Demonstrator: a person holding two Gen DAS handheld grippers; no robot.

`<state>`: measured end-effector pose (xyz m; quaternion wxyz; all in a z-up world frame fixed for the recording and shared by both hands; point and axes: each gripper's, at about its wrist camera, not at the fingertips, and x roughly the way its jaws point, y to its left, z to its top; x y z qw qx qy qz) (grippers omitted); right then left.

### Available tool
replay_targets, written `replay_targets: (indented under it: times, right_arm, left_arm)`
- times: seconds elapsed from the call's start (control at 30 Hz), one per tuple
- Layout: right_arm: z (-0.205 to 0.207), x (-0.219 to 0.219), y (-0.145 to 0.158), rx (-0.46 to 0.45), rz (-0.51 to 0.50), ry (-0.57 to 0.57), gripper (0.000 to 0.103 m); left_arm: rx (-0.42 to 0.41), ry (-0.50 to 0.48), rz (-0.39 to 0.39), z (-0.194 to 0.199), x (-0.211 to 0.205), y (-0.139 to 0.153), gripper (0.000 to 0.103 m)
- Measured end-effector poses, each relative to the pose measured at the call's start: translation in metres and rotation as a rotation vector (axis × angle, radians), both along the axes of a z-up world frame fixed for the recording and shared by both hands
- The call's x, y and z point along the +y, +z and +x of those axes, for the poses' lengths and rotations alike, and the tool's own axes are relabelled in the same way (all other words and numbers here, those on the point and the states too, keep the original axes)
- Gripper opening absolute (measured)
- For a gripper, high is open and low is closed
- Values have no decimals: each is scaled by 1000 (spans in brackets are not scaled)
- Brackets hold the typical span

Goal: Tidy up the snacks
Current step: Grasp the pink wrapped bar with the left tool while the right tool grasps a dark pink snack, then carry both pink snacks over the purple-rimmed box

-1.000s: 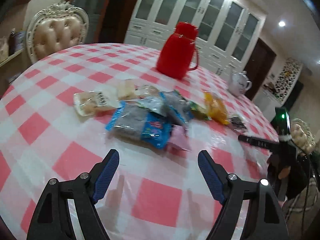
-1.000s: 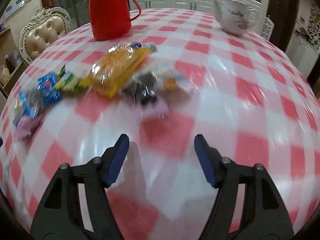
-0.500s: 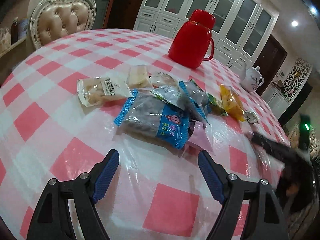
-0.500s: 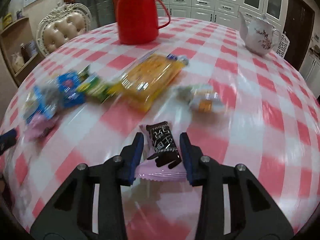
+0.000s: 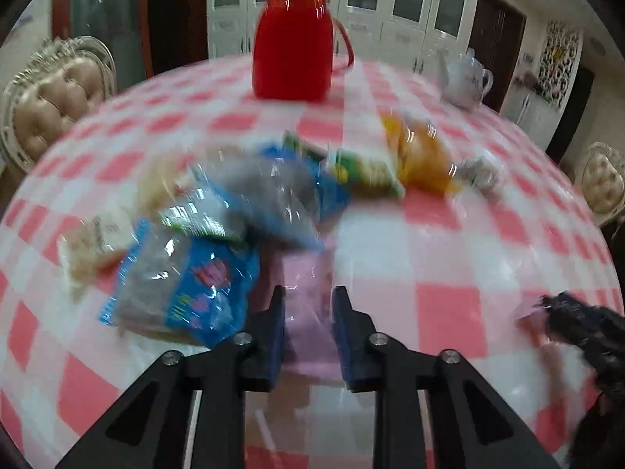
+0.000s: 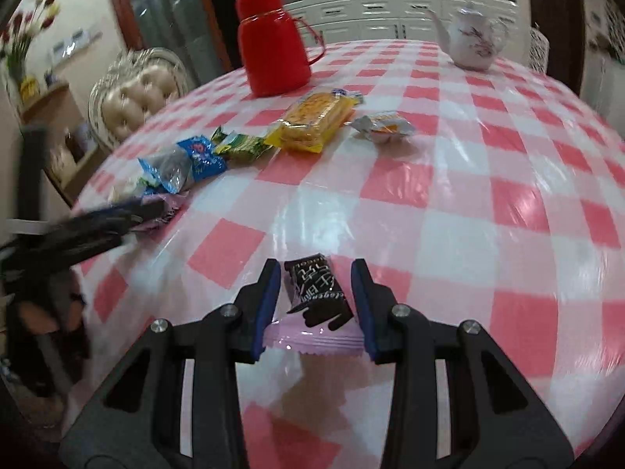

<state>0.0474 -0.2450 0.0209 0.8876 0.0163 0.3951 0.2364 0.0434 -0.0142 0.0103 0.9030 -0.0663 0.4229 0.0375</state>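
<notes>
Desk (image 6: pixel 488 179) space, covered in a pink-and-white check cloth, fills both views, with a red jug (image 6: pixel 273 43) and a white teapot (image 6: pixel 474 43) standing at its far side. Across the middle runs a loose row of snacks: a blue packet (image 5: pixel 183 293) at the left end, overlapped by other wrappers, then a green pack (image 6: pixel 242 144), a yellow biscuit pack (image 6: pixel 316 117) and a small silver-and-orange wrapper (image 6: pixel 384 129) well apart to the right. The right gripper (image 6: pixel 316 301) has its fingers (image 6: pixel 267 305) drawn narrow against the sides of a pink-and-black bar (image 6: pixel 316 305), whose long axis runs straight along the fingers, its near crimped end sticking out below them; it looks lifted clear of the row. The left gripper (image 5: pixel 308 328), nearer the pile, is closing on a pale pink wrapper (image 5: pixel 308 293) lying directly between its fingers (image 5: pixel 273 332), just beside the blue packet; blur hides whether the pads press it yet. My guess is that each hand is pulling one pink item out to group them, so the left needs a firm pinch before lifting.
</notes>
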Motion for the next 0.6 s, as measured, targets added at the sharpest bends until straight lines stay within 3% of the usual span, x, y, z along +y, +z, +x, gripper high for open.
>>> replay_targets:
  times: [0.13,0.23,0.33,0.6]
  right_arm:
    - [-11,-16,1,6,57,-25,42]
    - [-18,-25,5,-9,96,-47,42]
    - [-23,-29,5,-9,105,-67,42]
    - [-62,-28,6,-25,72,-75,42]
  left_arm:
    - [-102,-84,-13,-38,-10,14,19]
    - [-147,-122,-76,-63,-14,22,19]
    - [-144,-160,-110,-76,-25,19,19]
    - [-146,-245,-85,-90,-65,22,19]
